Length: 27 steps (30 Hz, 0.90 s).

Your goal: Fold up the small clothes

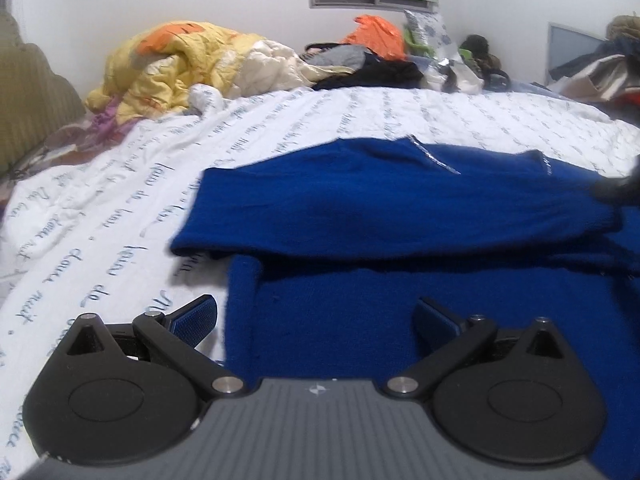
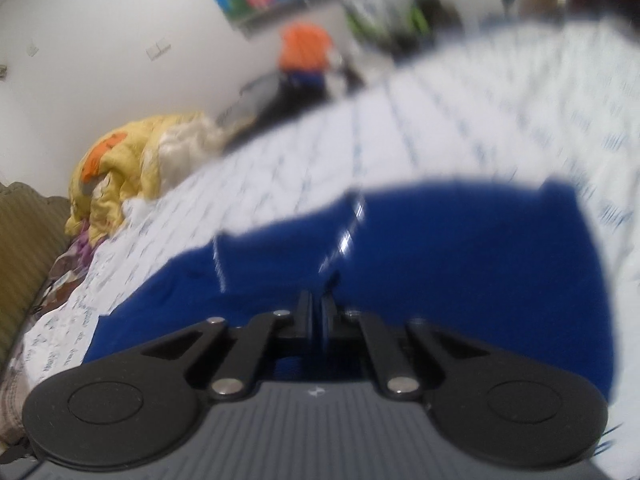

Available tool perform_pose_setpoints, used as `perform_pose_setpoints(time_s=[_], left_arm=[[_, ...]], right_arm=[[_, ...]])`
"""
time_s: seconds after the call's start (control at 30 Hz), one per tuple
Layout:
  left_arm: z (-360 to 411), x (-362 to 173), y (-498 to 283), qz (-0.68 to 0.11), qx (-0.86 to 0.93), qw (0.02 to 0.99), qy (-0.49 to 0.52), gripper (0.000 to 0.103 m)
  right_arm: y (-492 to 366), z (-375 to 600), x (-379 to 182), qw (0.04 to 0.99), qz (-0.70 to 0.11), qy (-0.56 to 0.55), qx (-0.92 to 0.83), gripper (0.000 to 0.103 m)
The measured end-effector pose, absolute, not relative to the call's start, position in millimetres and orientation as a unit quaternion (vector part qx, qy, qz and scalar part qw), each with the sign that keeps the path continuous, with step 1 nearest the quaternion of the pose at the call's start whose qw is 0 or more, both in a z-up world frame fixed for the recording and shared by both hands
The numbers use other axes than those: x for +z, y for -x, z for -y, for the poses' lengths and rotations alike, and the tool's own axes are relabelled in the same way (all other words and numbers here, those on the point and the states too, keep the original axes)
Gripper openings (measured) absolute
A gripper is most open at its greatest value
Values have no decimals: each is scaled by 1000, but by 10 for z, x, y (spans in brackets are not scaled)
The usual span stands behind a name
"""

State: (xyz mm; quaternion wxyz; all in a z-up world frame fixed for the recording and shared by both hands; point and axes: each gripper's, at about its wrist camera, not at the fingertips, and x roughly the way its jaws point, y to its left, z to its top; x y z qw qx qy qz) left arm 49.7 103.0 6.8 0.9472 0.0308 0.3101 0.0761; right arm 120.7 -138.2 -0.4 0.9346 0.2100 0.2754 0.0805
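left gripper (image 1: pixel 316 322) jaws wide | right gripper (image 2: pixel 316 308) jaws pinching blue garment (image 2: pixel 460 248)

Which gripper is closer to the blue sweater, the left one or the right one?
Right. The right gripper is shut down at the blue sweater, seemingly pinching it; the left gripper is open over its near edge.

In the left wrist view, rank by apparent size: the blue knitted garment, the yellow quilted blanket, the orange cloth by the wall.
1. Blue knitted garment, nearest the camera, which inflates it.
2. Yellow quilted blanket.
3. Orange cloth, farthest away.
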Motion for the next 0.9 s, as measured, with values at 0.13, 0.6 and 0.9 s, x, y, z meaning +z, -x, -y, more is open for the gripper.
perform_pose_setpoints(time_s=[0.13, 0.6, 0.9], left_arm=[[-1095, 123, -481, -303, 89, 949, -16, 103], [-1273, 143, -500, -323, 110, 940, 12, 103], [-1207, 106, -495, -321, 105, 941, -6, 103]], right_arm=[[-1075, 1547, 201, 956, -232, -173, 40, 4], [-1121, 1896, 118, 936, -277, -203, 82, 43], [-1472, 1456, -163, 931, -329, -149, 54, 26]])
